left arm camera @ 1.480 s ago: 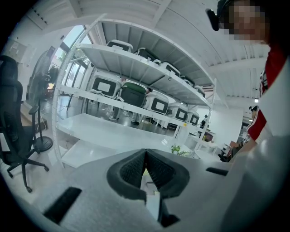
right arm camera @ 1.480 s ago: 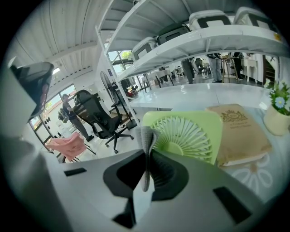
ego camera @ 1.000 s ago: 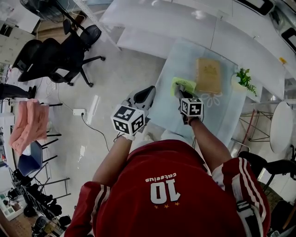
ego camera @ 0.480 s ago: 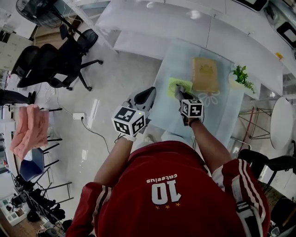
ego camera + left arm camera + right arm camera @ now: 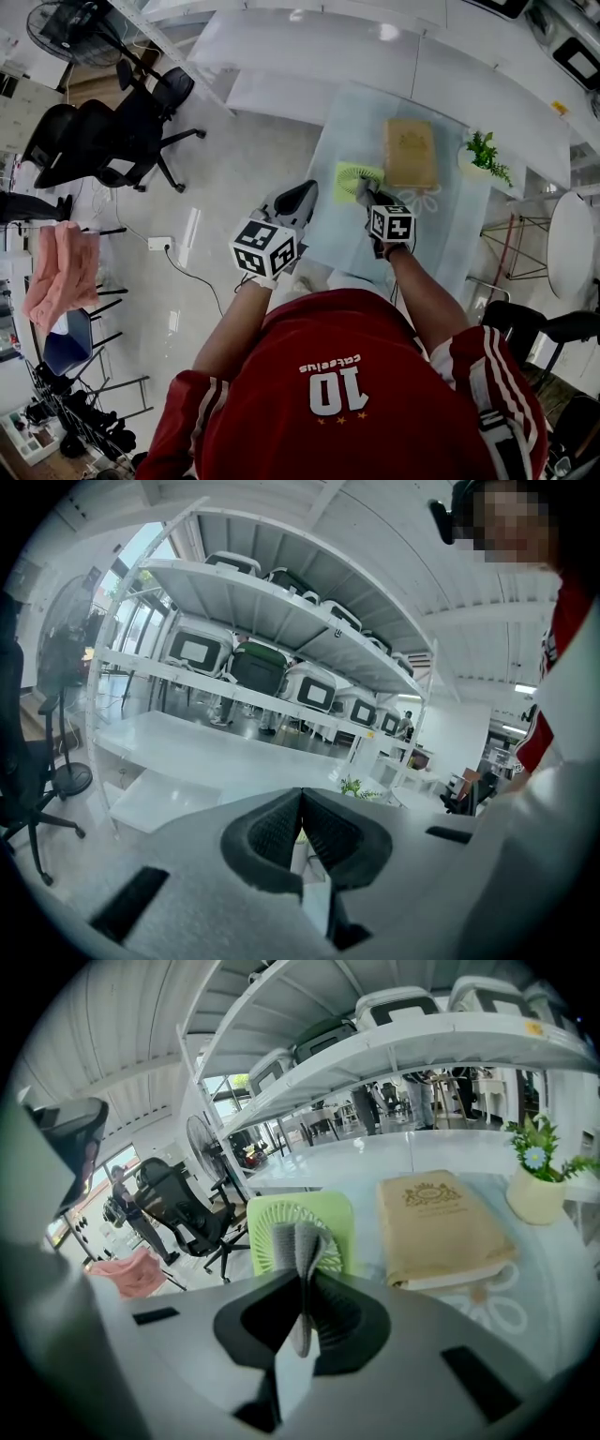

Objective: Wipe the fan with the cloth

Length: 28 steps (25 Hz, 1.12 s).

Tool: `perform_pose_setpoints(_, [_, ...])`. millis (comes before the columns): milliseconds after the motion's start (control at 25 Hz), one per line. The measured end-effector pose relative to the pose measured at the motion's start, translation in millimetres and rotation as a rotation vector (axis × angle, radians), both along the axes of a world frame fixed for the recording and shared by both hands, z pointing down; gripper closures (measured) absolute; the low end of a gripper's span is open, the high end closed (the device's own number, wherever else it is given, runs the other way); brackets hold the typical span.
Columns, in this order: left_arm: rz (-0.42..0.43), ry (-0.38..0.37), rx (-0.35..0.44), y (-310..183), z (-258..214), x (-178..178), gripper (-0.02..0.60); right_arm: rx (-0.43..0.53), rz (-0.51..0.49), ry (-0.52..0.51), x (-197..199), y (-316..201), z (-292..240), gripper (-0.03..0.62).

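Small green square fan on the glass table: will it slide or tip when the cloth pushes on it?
Likely slides: the small green square fan appears to lie flat on the smooth glass table, with nothing pinning it. Tipping seems unlikely while it lies flat. It is probably light plastic; the grey cloth in the right gripper looks soft.

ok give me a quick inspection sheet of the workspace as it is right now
surface: glass table, mostly bare.
job's things: green fan on the table; grey cloth folded, just in front of the fan, contact unclear.
clutter: tan book beside the fan; potted plant beyond the book.
grippers: right gripper shut on the cloth; left gripper shut, empty, off the table's edge.
cables: floor cable from a power strip.
surroundings: office chairs, standing fan, shelving, pink towel on a rack.
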<state>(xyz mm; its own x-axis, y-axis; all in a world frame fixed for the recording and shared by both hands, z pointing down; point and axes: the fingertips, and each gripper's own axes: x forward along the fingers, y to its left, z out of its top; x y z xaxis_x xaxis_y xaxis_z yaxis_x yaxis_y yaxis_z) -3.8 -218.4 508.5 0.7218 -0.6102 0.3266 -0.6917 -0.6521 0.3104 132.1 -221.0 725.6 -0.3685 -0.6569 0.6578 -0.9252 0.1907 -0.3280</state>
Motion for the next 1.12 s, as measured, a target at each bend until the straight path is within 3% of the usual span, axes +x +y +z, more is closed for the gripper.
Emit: perform_pose_setpoints(1120, [0.069,-0.008,-0.013,13,4,21,0.577,-0.010,0.117,0.023,46,16,2,0.571])
